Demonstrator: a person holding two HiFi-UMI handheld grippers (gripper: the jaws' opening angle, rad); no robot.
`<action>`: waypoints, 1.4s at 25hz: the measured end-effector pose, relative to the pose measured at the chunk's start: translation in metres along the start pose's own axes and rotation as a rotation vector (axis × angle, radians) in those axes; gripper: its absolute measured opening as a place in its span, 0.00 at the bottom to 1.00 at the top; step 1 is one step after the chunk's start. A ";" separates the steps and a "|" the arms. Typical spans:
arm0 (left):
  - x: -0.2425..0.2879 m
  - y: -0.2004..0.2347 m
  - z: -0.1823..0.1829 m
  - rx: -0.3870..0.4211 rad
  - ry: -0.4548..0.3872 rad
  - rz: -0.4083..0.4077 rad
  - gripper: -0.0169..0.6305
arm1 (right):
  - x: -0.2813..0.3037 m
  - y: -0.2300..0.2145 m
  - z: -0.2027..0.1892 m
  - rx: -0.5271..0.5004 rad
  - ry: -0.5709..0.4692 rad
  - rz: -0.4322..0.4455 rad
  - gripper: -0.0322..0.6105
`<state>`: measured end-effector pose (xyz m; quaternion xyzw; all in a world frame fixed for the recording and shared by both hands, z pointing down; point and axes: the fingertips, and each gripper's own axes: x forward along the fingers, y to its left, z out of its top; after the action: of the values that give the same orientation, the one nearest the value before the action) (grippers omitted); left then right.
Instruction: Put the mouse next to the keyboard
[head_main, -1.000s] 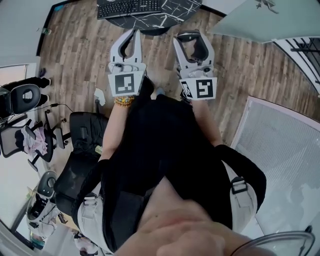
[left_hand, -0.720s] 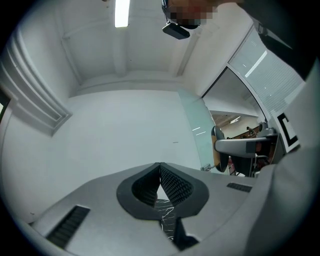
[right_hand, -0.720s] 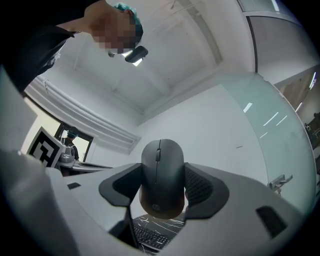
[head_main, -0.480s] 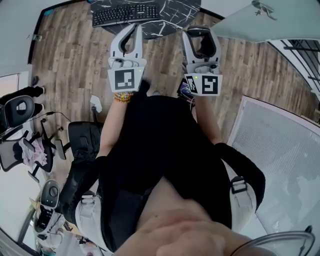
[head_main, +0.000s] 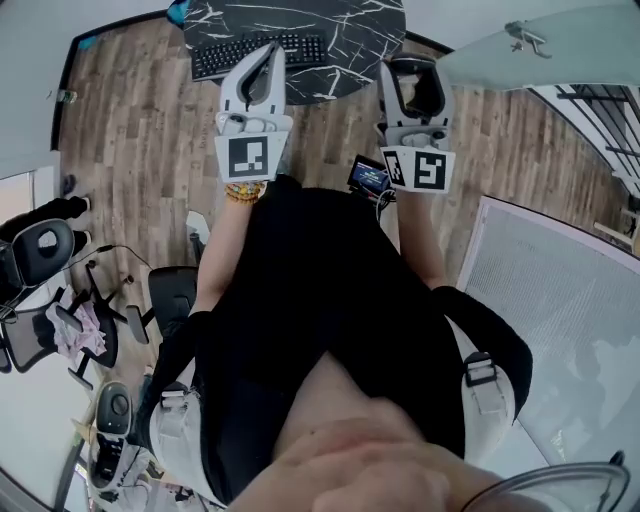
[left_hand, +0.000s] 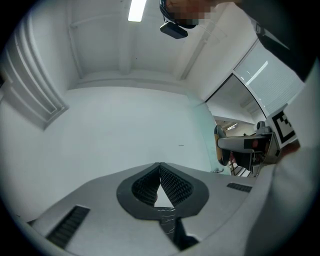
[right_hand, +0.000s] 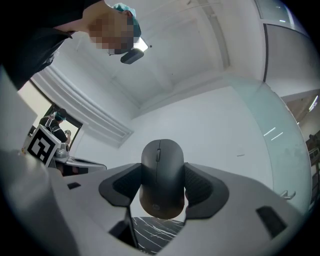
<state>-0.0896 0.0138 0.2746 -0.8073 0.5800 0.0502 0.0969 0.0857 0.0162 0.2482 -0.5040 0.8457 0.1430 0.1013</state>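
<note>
A black keyboard lies on the near left part of a round black marble table at the top of the head view. My left gripper is held over the table's near edge, its tips over the keyboard; its jaws are shut with nothing between them. My right gripper is held to the right of the table's edge. It is shut on a dark grey mouse, gripped by its sides with the wheel end pointing away. In the head view the mouse is a dark shape between the jaws.
Wood flooring surrounds the table. Black office chairs stand at the left. A glass door is at the upper right and a frosted panel at the right. A small lit device hangs at the person's waist.
The table and keyboard have come further into the head view and nearer. Both grippers have moved up towards the table edge, the right one still holding the mouse.
</note>
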 end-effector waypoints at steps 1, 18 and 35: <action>0.003 0.009 -0.001 -0.006 -0.002 0.003 0.05 | 0.006 0.001 -0.001 -0.015 0.003 -0.007 0.47; 0.061 0.065 -0.047 -0.025 0.077 -0.019 0.05 | 0.087 -0.028 -0.030 -0.020 0.009 -0.089 0.47; 0.168 0.063 -0.070 0.033 0.109 -0.015 0.05 | 0.149 -0.121 -0.098 0.034 0.015 -0.123 0.47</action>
<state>-0.0977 -0.1763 0.3043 -0.8115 0.5790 -0.0041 0.0790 0.1196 -0.1946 0.2759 -0.5542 0.8163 0.1185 0.1118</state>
